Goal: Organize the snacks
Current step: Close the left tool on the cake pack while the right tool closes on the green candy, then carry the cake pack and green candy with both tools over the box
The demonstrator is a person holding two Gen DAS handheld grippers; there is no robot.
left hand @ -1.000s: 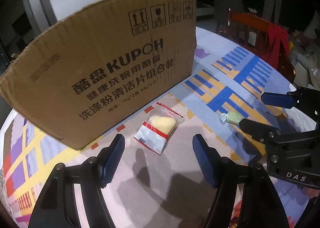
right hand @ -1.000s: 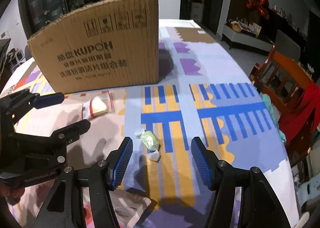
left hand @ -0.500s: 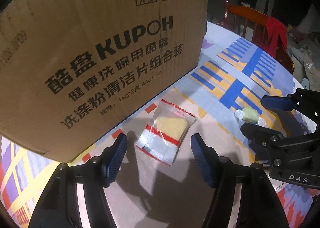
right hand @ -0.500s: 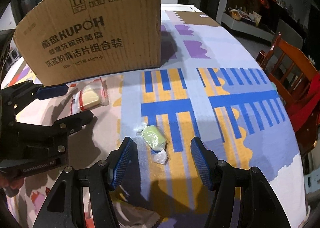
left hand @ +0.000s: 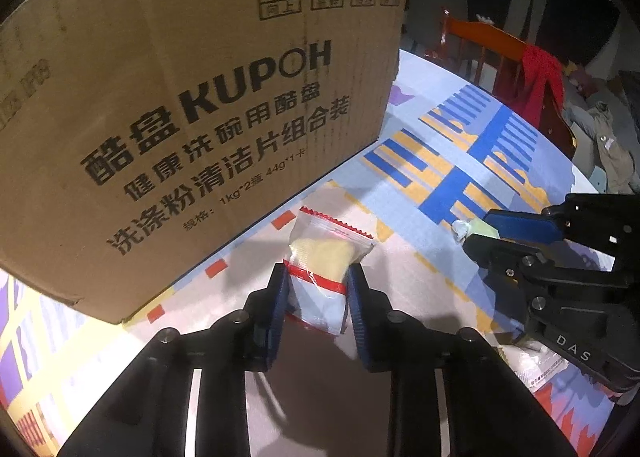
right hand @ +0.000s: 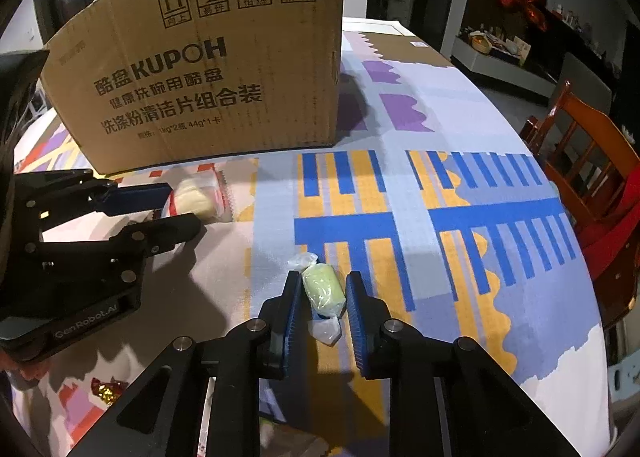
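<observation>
Since the yellow snack packet [left hand: 318, 269] is light, crinkly film around a soft cake, it wants a gentle hold across its middle, where the left gripper [left hand: 316, 287] is closing on it, on the tablecloth [left hand: 440, 285] just before the cardboard box [left hand: 192, 105]. Nearby, the right gripper [right hand: 322, 293] is closing on the small green candy [right hand: 323, 291]. A second ago both stood wide open above them

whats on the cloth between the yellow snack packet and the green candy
Nothing: in the right wrist view only bare patterned tablecloth separates the yellow snack packet from the green candy.
</observation>
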